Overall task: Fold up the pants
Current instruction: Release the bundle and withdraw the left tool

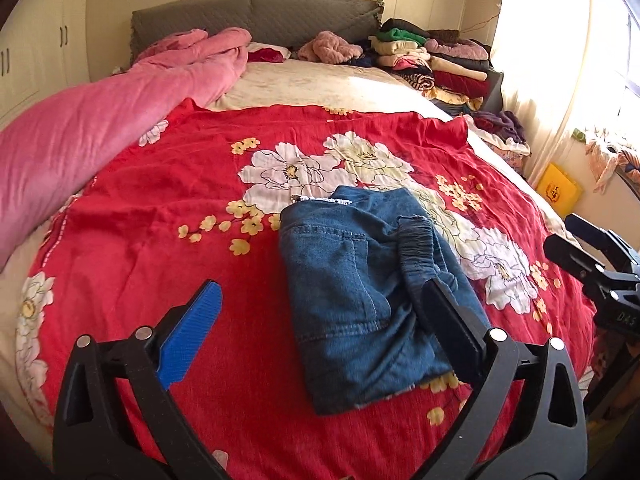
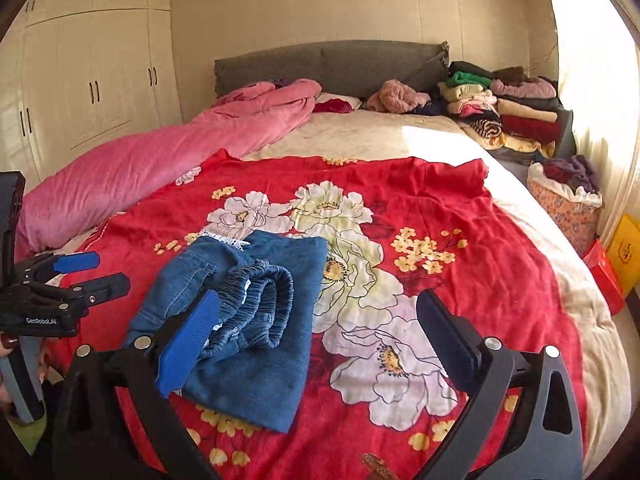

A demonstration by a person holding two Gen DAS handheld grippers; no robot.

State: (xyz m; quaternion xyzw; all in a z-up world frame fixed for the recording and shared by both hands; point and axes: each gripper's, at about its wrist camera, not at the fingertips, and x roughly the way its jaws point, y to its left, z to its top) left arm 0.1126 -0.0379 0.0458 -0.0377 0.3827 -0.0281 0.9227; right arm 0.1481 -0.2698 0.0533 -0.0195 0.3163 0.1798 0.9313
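The blue denim pants (image 1: 344,312) lie folded into a compact rectangle on the red floral bedspread (image 1: 160,208), elastic waistband on top. My left gripper (image 1: 322,292) hovers above them, open, its blue and black fingers wide apart and nothing between the pads. My right gripper (image 1: 562,234) shows at the right edge, off the pants. In the right wrist view the pants (image 2: 260,364) lie at lower left and my right gripper (image 2: 320,300) stands open above the bedspread (image 2: 480,264), its blue finger over the waistband. My left gripper (image 2: 110,272) is at the far left, open.
A pink duvet (image 1: 100,128) is bunched along the bed's left side. Stacks of folded clothes (image 1: 436,60) sit by the grey headboard (image 1: 256,16). A laundry basket (image 2: 568,204) and yellow box (image 2: 624,248) stand right of the bed. White wardrobes (image 2: 92,76) line the left wall.
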